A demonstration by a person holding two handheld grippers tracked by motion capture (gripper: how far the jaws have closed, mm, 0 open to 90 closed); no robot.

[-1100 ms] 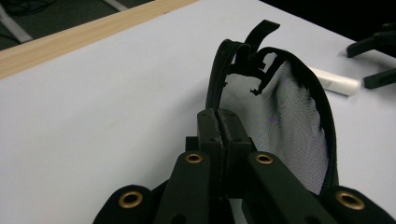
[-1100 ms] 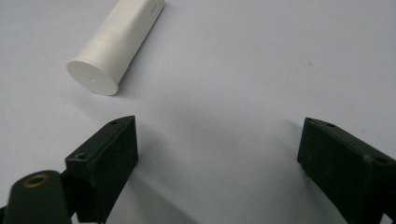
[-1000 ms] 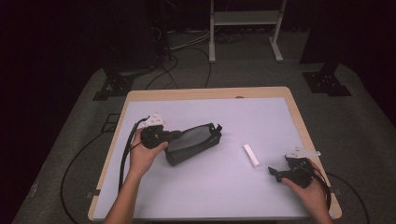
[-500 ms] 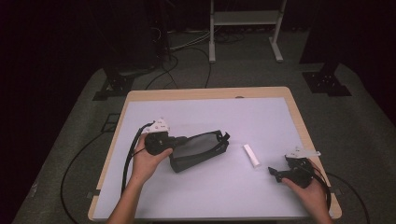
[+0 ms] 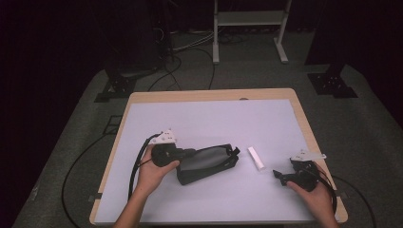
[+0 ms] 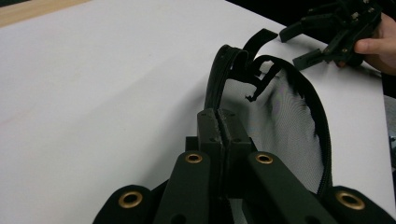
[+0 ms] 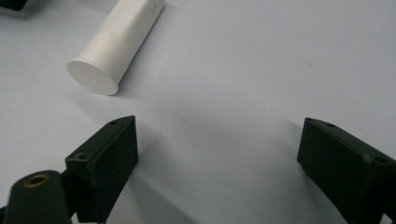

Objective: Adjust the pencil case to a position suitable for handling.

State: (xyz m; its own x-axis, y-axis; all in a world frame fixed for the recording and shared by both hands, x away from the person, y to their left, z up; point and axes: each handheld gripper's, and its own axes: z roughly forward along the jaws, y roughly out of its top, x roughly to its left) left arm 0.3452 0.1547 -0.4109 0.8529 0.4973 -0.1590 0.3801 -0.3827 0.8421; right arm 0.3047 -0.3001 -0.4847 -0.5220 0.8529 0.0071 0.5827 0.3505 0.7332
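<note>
Left gripper [image 5: 186, 153] fingers clamped tight on the black mesh pouch [image 5: 207, 164] mid-bench. Right gripper [image 5: 281, 176] fingers wide apart, holding nothing, near bench's right front corner, white tube [image 5: 255, 158] just beside.

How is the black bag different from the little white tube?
The black mesh pouch is dark, soft and much bigger; the white tube is pale, stiff and slim. The left gripper pinches the pouch's edge; the tube lies loose, ahead of the open right gripper. Both are on the table.
</note>
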